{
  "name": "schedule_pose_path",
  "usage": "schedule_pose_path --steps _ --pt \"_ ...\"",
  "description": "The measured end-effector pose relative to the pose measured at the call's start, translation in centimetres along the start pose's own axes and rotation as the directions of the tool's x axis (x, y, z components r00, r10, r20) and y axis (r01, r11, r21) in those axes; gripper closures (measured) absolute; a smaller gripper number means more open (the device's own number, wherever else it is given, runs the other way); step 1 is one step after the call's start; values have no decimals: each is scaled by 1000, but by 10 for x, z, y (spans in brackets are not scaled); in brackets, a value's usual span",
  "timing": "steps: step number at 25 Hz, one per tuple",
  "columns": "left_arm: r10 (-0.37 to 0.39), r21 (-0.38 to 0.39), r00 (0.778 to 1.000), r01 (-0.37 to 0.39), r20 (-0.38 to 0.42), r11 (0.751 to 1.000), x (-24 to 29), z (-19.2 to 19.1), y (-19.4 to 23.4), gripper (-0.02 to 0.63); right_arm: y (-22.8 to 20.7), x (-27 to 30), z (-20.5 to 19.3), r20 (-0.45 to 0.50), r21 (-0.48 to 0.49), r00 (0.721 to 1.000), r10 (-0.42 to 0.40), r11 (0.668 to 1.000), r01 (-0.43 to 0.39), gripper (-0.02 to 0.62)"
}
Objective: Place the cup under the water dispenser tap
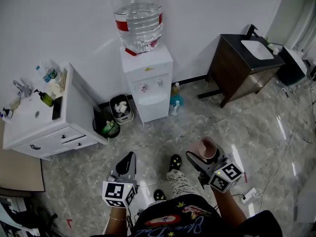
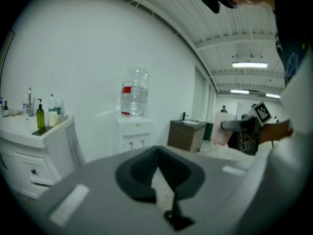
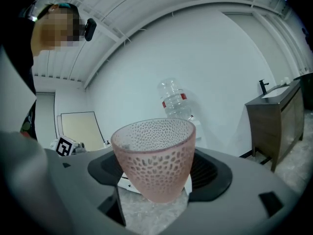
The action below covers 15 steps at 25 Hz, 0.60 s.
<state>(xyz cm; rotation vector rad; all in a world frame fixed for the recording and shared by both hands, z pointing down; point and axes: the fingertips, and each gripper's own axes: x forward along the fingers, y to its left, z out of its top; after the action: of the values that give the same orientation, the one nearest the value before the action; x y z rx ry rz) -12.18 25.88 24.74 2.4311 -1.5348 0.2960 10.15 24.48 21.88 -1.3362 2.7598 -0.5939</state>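
Glossy marbled floor (image 1: 247, 127), dimpled pink cup (image 3: 154, 155)

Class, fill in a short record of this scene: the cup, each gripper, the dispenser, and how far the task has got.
Cup: pink, dimpled, upright
Right gripper: closed on the cup, holding it in the air
Left gripper: jaws together, holding nothing
Water dispenser: white, against the wall, bottle on top
Task progress: cup not yet under the taps, well apart from the dispenser
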Motion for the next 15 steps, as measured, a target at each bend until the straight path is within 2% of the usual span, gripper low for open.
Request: schedule_pose_path --steps 4,7,10,12,15 --pt "52 36 997 -50 -53 998 65 1 39 607 -59 90 -3 18 -41 999 27 999 -26 200" --pt "103 65 991 -98 -79 993 119 16 67 607 -96 157 -7 -32 -135 993 111 984 -114 200" --pt "134 22 990 -134 -32 991 179 30 99 607 -130 227 -14 -82 -232 974 209 947 -223 201" --pt "179 -12 984 -179 -16 984 214 21 121 607 -163 274 -36 -94 -256 973 213 939 -230 201" --pt "194 -63 978 -198 -74 978 246 -23 133 607 -200 327 -81 -102 -238 979 178 951 -197 201"
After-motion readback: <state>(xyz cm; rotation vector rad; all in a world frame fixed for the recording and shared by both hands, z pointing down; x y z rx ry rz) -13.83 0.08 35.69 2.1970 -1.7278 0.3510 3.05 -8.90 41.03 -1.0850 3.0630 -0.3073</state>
